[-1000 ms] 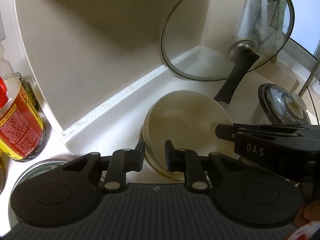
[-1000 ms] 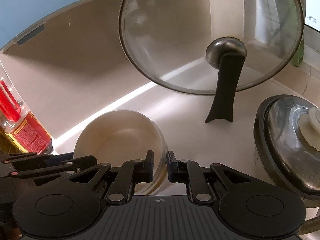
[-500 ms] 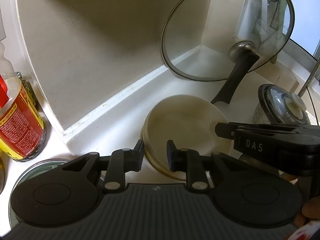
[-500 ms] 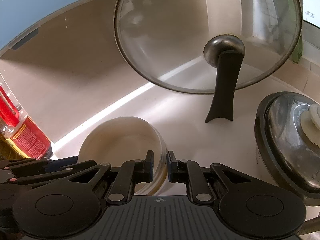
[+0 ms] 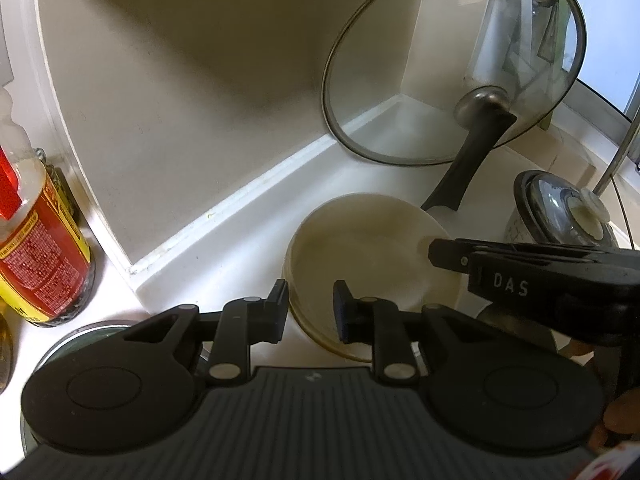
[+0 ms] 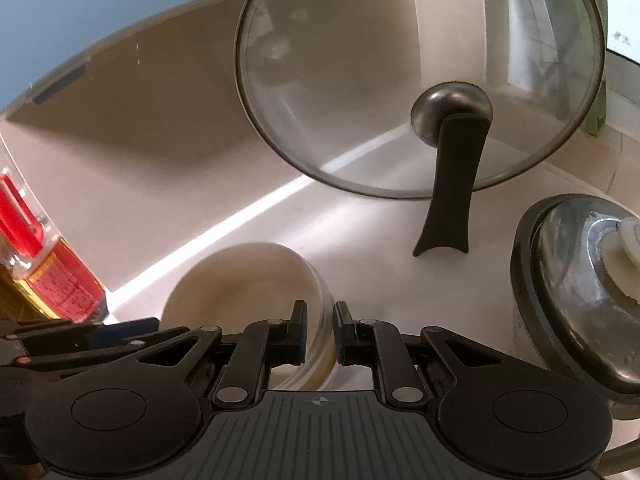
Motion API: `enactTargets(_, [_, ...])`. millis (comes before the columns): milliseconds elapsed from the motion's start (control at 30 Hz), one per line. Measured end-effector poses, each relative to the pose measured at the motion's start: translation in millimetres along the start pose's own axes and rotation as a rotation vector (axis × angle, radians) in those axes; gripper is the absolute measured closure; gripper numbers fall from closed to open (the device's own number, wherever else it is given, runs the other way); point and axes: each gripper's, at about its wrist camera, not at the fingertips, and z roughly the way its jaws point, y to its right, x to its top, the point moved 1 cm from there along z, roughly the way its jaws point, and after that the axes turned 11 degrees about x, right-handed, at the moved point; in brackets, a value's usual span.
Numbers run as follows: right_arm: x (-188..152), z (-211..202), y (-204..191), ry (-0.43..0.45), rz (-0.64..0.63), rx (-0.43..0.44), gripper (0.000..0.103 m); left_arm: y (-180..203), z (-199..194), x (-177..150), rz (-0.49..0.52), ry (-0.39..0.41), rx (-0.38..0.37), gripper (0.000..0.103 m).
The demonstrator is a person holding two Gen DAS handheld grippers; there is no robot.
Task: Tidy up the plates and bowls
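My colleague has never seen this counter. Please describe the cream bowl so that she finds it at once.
In the counter's corner leans a large round glass lid with a black handle. In front of it sits the shallow cream ceramic bowl, open and empty, unlike the lidded metal pot beside it.

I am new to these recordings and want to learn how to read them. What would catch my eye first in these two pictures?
First, the big glass lid that leans upright in the back corner, propped on its black handle. Next, the cream bowls stacked on the white counter, with the left gripper and the right gripper each closed on the rim from opposite sides. A red-labelled bottle stands far left.
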Motion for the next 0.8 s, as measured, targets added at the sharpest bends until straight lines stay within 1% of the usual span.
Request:
enactTargets(167, [1, -4, 0, 0.009, 0.009, 0.004, 0.086, 1, -4, 1, 0.004, 0.009, 0.000, 0.082])
enactTargets(233, [0, -7, -1, 0.011, 0.007, 0.003, 0.079, 1, -6, 1, 0.002, 0.011, 0.000, 0.081])
enactTargets(300, [-1, -9, -1, 0.021, 0.007, 0.003, 0.061, 2, -8, 1, 0.001, 0.014, 0.001, 0.079])
enactTargets(367, [-2, -13, -3, 0.034, 0.004, 0.004, 0.055, 2, -11, 1, -0.001, 0.020, 0.001, 0.077])
enactTargets(467, [-3, -18, -3, 0.038, 0.014, 0.011, 0.054, 1, -16, 1, -0.005, 0.027, 0.000, 0.075])
enactTargets(533, [-4, -19, -4, 0.038, 0.015, 0.012, 0.053, -1, -19, 1, -0.006, 0.035, 0.001, 0.070])
enactTargets(667, [-5, -25, -5, 0.042, 0.021, 0.013, 0.051, -3, -26, 0, -0.010, 0.048, 0.006, 0.068])
enactTargets(733, [-7, -28, -6, 0.041, 0.023, 0.015, 0.049, -4, -29, 0, -0.012, 0.052, 0.007, 0.064])
enactTargets(800, [-8, -29, -8, 0.040, 0.022, 0.020, 0.047, -5, -32, -1, -0.013, 0.058, 0.011, 0.061])
